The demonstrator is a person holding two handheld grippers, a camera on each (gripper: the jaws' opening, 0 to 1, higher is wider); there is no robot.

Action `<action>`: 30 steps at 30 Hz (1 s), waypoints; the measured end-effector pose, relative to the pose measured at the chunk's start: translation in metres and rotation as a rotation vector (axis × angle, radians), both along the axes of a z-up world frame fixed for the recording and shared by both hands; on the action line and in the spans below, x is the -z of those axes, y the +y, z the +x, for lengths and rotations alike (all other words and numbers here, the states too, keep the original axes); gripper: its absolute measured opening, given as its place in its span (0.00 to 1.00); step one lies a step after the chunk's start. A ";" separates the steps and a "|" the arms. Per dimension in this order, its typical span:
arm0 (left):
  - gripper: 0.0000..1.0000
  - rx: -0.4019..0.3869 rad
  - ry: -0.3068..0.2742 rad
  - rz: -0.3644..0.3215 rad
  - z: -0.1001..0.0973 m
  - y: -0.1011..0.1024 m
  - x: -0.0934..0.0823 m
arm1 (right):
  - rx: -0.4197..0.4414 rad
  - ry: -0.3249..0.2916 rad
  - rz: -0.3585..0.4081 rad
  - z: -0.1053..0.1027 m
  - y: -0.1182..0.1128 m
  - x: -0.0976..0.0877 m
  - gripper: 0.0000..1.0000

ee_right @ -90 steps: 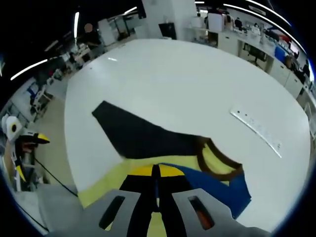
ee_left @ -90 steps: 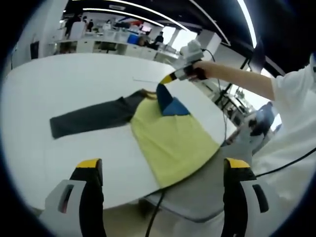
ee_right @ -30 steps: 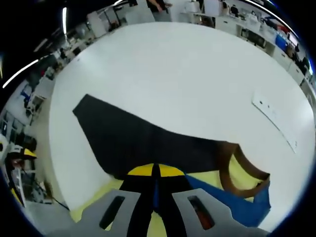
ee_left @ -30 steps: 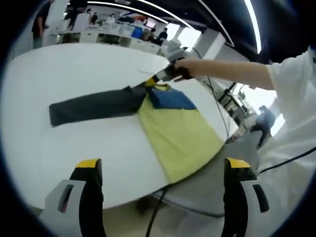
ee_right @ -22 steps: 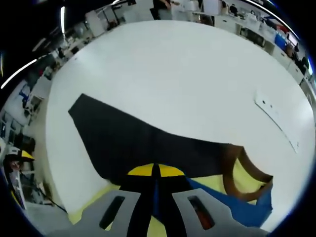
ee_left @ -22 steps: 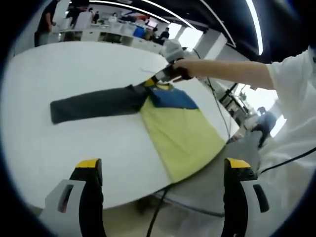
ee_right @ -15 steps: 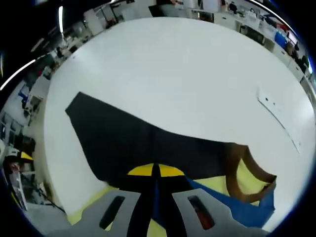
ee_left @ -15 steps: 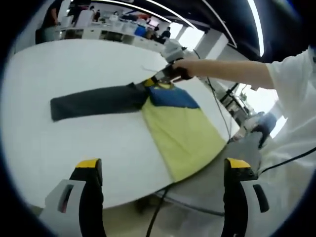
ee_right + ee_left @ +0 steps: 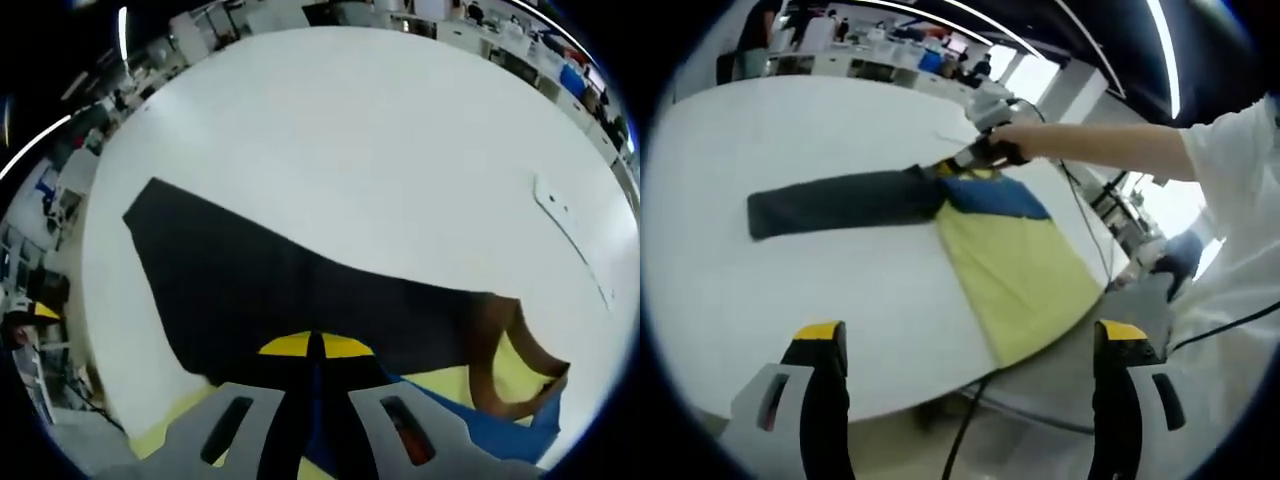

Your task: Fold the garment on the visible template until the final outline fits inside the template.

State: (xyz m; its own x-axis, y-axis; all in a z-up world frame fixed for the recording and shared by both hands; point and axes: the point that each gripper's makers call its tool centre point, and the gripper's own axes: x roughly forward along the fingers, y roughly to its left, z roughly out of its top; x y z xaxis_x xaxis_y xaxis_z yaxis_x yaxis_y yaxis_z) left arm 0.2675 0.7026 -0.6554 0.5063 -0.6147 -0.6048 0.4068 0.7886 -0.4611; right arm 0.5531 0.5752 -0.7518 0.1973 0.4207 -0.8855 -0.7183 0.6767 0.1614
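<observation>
In the left gripper view the left tongs [image 9: 965, 350] are hanging spread wide apart, gripping nothing, out over the near edge of the white tabletop [image 9: 790, 290]. Beyond them the shirt [image 9: 1015, 265] is lying flat on the tabletop — yellow body toward the table's edge, a blue sleeve [image 9: 995, 195] folded in across the chest, a dark sleeve [image 9: 840, 200] stretching out sideways. At the collar the right tongs [image 9: 940, 167] are reaching in, held by a hand [image 9: 1005, 145]. In the right gripper view the right tongs [image 9: 316, 350] are pressed together, pinching the blue sleeve [image 9: 480, 425] over the dark sleeve [image 9: 270, 290]; the brown collar [image 9: 500, 360] is showing just beside. Farther off, a pale strip [image 9: 575, 240] is lying on the tabletop [image 9: 380, 140], well apart from the shirt.
</observation>
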 end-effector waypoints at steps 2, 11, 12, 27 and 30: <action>0.99 -0.002 0.003 0.000 -0.001 0.001 0.001 | 0.001 0.002 -0.001 0.000 0.000 0.000 0.02; 0.99 -0.007 0.006 0.004 -0.001 0.001 0.001 | -0.017 -0.009 -0.011 -0.001 0.003 0.006 0.02; 0.99 -0.006 0.006 0.004 -0.001 0.001 0.001 | -0.019 -0.009 -0.010 -0.001 0.004 0.006 0.02; 0.99 0.000 -0.007 0.014 -0.002 -0.002 -0.006 | -0.017 -0.015 0.025 -0.005 0.005 -0.006 0.02; 0.99 0.003 -0.013 0.013 -0.002 -0.004 -0.009 | -0.012 -0.020 0.035 -0.007 0.004 -0.008 0.05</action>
State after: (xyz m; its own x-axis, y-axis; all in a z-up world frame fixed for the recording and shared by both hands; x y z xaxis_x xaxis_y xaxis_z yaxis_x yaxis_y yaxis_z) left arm 0.2655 0.6987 -0.6468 0.5119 -0.6084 -0.6065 0.4153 0.7933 -0.4453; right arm 0.5466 0.5788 -0.7433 0.2094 0.4536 -0.8662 -0.7293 0.6626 0.1707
